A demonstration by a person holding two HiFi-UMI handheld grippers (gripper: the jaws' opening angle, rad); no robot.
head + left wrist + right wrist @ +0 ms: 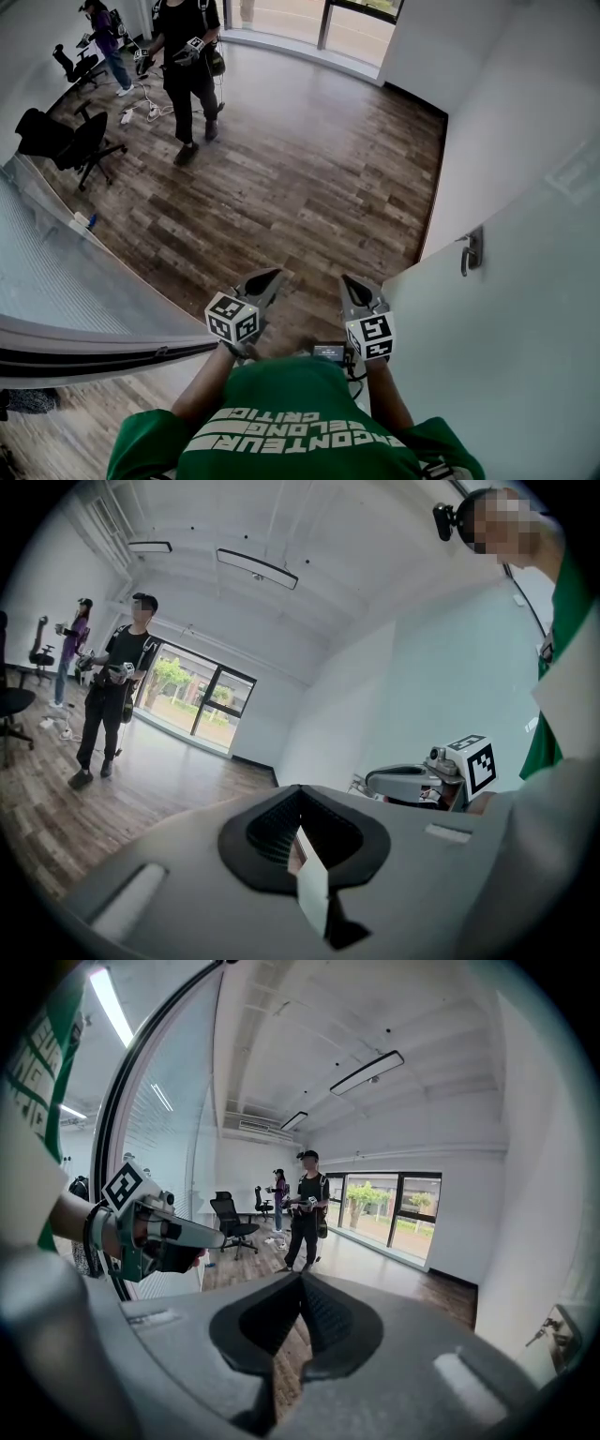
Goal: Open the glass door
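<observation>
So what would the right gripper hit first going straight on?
Nothing near: the right gripper aims into the open room, left of the door handle, so probably the wooden floor first; depth is unclear.

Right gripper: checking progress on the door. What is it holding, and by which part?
Nothing. The right gripper is shut, empty, apart from the door handle.

The shirt (pixel 300 417) is green, the plank floor (pixel 309 169) brown.

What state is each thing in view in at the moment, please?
Left gripper, fingers together, off the door.
Right gripper, fingers together, off the door.
Glass door, untouched; open or shut unclear.
Door handle, untouched.
Office chair, upright, empty.
</observation>
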